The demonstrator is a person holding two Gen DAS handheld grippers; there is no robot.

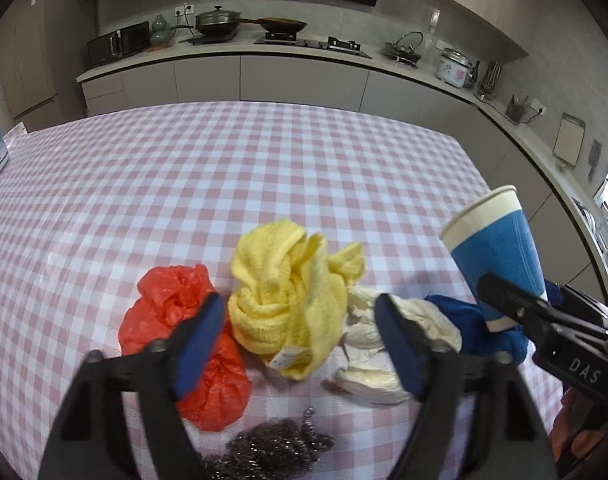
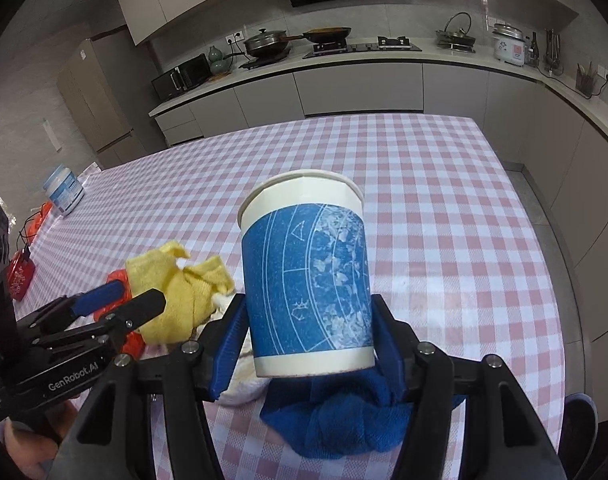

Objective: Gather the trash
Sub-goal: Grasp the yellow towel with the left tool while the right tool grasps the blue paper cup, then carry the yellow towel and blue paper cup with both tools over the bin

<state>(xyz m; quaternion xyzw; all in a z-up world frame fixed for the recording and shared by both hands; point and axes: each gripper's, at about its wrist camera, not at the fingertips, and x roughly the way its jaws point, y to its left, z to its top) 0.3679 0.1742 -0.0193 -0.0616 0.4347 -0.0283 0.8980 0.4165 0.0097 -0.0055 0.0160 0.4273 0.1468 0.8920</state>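
A blue and white paper cup [image 2: 307, 280] is lifted off the checked table [image 2: 443, 208], and my right gripper [image 2: 309, 334] is shut on its lower half; the cup [image 1: 495, 256] also shows at the right of the left wrist view, tilted. My left gripper [image 1: 300, 344] stands open above a crumpled yellow cloth [image 1: 292, 292], gripping nothing. Left of the cloth lies a red plastic bag [image 1: 192, 344]; right of it a cream cloth [image 1: 383, 344]. A blue cloth [image 2: 343, 416] lies under the cup. A steel scourer [image 1: 272, 448] sits near the front edge.
A white and blue tub [image 2: 64, 192] and red items [image 2: 20, 276] rest at the table's far left. The kitchen counter [image 1: 304, 60] with pans and a rice cooker runs behind. The table's edge falls away on the right.
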